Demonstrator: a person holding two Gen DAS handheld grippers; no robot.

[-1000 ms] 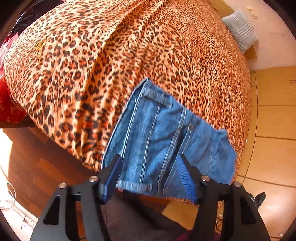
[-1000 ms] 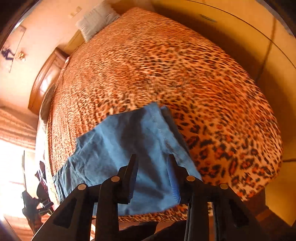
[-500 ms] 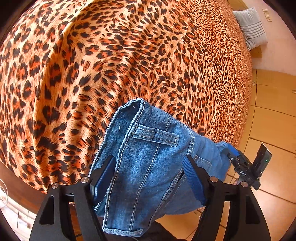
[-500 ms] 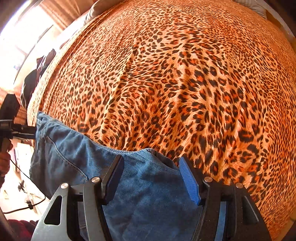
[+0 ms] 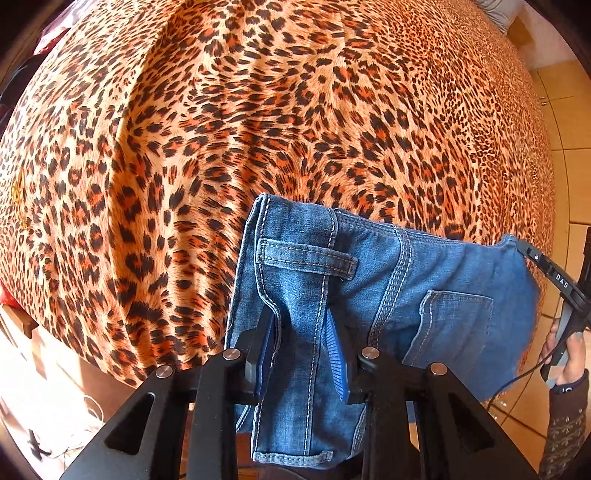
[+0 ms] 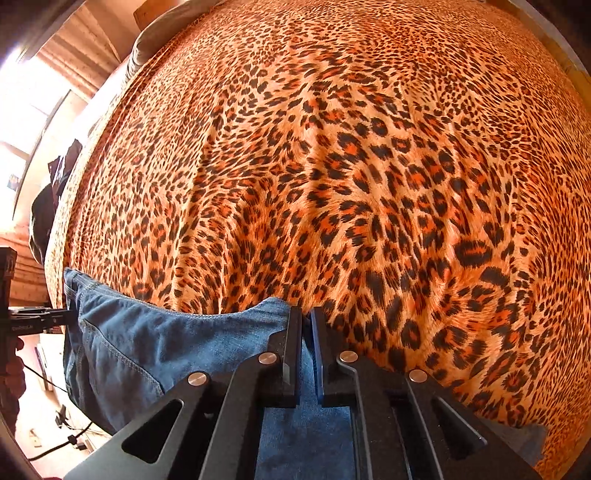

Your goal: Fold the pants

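Both grippers, left and right, have just clamped the jeans at the bedspread's near edge; lifting evenly should keep the waistband taut.

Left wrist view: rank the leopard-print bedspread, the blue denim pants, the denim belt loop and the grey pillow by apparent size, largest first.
1. Leopard-print bedspread
2. Blue denim pants
3. Denim belt loop
4. Grey pillow, far off and cut by the frame edge, so unsure.

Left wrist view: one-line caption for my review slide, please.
Left gripper fingers, just closing, pinch the jeans waistband over a leopard-print bedspread.
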